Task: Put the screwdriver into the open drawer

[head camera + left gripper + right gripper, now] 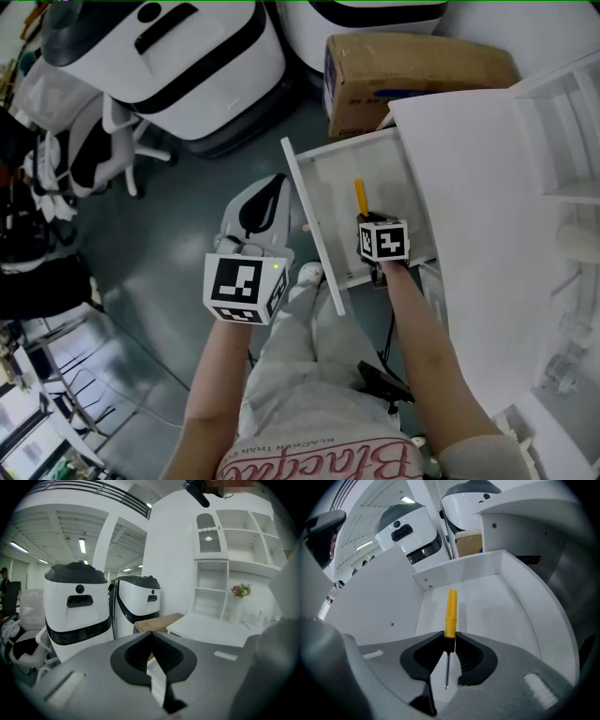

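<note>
- My right gripper (449,638) pinches the screwdriver (450,613) at the dark collar where the handle meets the shaft. I judge that this grip keeps the tool steady and in line with the jaws for a clean set-down.
- The gripper points steeply down into the open drawer (461,571), so the handle reaches ahead of the jaws over the white floor. I cannot tell whether it touches.
- My left gripper (151,633) has its jaws pressed together on nothing and is parked beside the drawer front, I'd say to keep clear.
- The screwdriver has a slim yellow handle. Its thin bare metal shaft runs back between the jaws toward the camera.
</note>
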Demonstrator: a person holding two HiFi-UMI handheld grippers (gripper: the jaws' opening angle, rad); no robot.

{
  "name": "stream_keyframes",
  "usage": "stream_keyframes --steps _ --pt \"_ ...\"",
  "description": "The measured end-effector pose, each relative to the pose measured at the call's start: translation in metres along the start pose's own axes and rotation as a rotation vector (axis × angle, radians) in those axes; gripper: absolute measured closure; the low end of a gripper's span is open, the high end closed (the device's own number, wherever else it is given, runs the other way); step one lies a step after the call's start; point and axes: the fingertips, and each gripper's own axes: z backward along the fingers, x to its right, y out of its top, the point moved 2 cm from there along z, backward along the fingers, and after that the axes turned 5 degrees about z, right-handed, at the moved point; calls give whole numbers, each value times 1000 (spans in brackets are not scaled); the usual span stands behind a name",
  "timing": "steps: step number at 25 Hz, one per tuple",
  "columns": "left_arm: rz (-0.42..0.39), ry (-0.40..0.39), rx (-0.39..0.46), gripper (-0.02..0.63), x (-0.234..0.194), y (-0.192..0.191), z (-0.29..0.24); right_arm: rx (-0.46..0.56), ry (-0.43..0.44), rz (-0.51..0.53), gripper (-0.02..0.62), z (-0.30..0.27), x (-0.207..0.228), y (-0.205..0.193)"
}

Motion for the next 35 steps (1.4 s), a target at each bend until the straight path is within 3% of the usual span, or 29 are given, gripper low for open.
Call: stream_keyframes --steps 23,30,35 --pt "-1 18 -52 595 -9 -10 -11 -133 -28 12 512 -38 11 -10" --pt "-15 22 -45 595 -7 -6 -5 -146 -42 3 454 -34 9 -10" --pt "-19 23 -32 595 -5 1 1 -133 -59 -4 449 -23 11 -9"
